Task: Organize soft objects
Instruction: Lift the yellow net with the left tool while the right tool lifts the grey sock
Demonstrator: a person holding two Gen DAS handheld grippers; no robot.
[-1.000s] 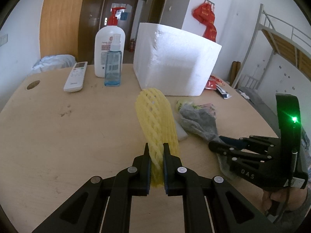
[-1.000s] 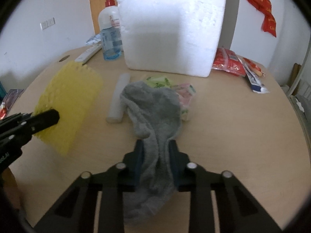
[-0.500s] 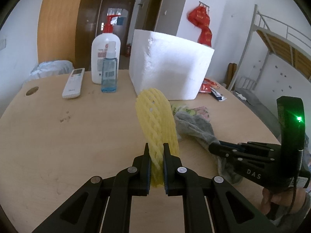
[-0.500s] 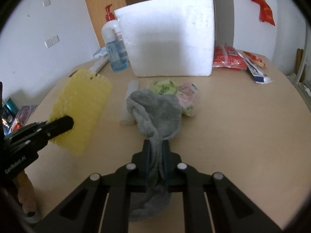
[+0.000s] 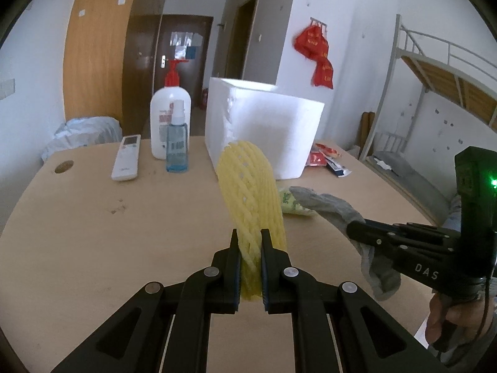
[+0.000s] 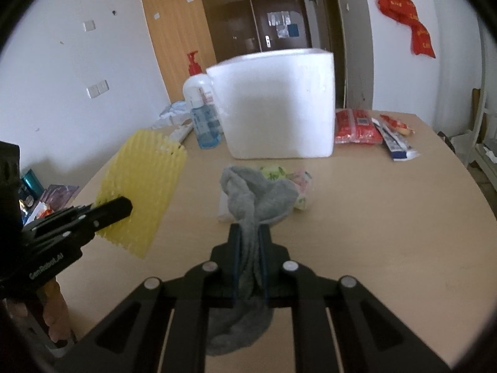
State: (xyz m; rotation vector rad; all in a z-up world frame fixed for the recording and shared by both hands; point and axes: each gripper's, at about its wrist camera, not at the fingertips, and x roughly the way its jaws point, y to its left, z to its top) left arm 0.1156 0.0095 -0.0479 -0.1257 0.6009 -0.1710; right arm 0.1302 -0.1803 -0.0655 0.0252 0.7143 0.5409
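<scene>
My left gripper [image 5: 250, 240] is shut on a yellow foam net sleeve [image 5: 250, 199] and holds it upright above the table; the sleeve also shows in the right wrist view [image 6: 141, 197]. My right gripper [image 6: 249, 231] is shut on a grey sock [image 6: 257, 195], which hangs lifted off the table; the sock also shows in the left wrist view [image 5: 329, 206]. A white foam box [image 6: 276, 105] stands at the back of the table, and it shows in the left wrist view [image 5: 264, 124] too. A green patterned soft packet [image 6: 299, 183] lies on the table behind the sock.
A pump bottle [image 5: 169, 118], a blue spray bottle [image 5: 177, 143] and a white remote [image 5: 125, 161] stand left of the box. Red snack packets [image 6: 357, 126] lie to its right. A white strip [image 6: 225, 208] lies under the sock. The wooden table [image 5: 93, 233] has a cable hole at far left.
Both grippers have risen, lifting the yellow sleeve and the grey sock higher off the table. The sock was gripped more tightly and pulled up from the packet.
</scene>
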